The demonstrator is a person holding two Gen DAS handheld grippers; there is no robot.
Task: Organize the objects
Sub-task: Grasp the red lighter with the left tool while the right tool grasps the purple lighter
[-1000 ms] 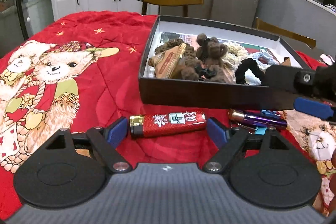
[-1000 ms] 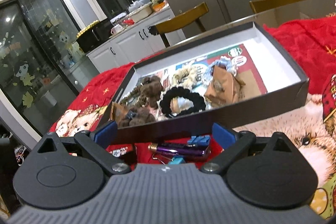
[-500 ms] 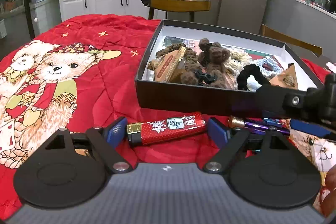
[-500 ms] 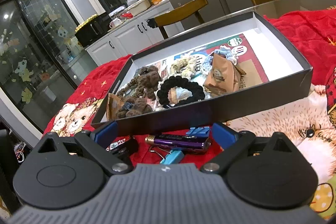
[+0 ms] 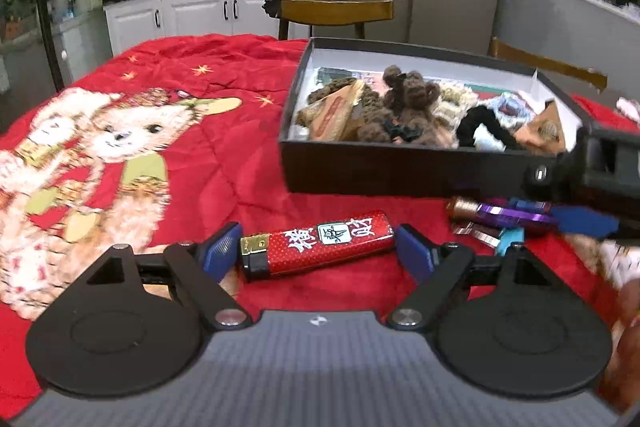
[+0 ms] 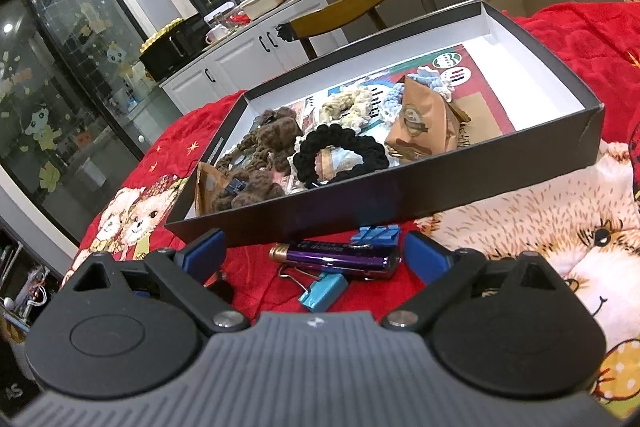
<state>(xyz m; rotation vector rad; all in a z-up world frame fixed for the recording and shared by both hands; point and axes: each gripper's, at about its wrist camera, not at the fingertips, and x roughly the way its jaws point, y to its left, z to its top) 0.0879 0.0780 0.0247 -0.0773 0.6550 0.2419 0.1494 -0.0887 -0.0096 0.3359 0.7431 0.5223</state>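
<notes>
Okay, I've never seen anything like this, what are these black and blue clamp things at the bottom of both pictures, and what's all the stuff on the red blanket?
Those are hand-held grippers: a person holds one in each hand, and each carries a camera looking forward along its two blue-padded fingers. So one picture comes from the left gripper, the other from the right gripper.

Both look across a red blanket printed with teddy bears. On it stands a shallow black box already holding scrunchies and small brown packets.

In front of the box, the left gripper stands open around a red lighter lying on the blanket; the pads sit at its two ends, and nothing is lifted. The right gripper stands open around a purple battery, which lies beside a blue binder clip and a small blue clip. Neither gripper holds anything yet.
</notes>
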